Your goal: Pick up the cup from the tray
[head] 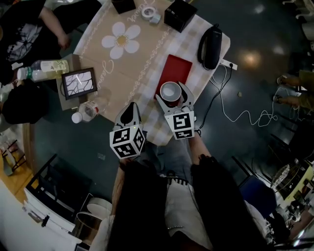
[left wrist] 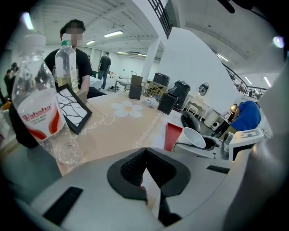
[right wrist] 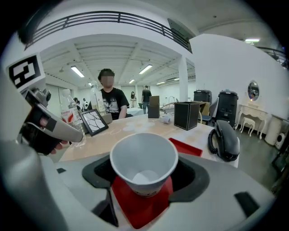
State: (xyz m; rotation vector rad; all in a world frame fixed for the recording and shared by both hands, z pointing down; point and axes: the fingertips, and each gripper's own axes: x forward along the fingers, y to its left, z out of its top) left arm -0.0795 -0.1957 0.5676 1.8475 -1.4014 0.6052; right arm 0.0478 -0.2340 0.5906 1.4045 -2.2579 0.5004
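Note:
A white paper cup [head: 170, 91] stands at the near end of a red tray [head: 176, 68] on the table's near right side. My right gripper [head: 172, 94] surrounds it, one jaw on each side, pressing on the cup. In the right gripper view the empty cup [right wrist: 143, 164] fills the space between the black pads [right wrist: 97, 173], with the tray [right wrist: 135, 210] beneath it. My left gripper [head: 130, 112] hovers over the table's near edge, left of the cup, shut on nothing. From the left gripper [left wrist: 145, 151] the cup [left wrist: 194, 137] shows at the right.
A framed picture [head: 78, 82] and a plastic bottle [head: 88, 110] sit near the table's left edge. A black speaker [head: 211, 46], a black box [head: 180, 14] and a tape roll [head: 148, 12] lie further back. A person [head: 29, 24] sits at the left. A white cable [head: 240, 115] trails on the floor.

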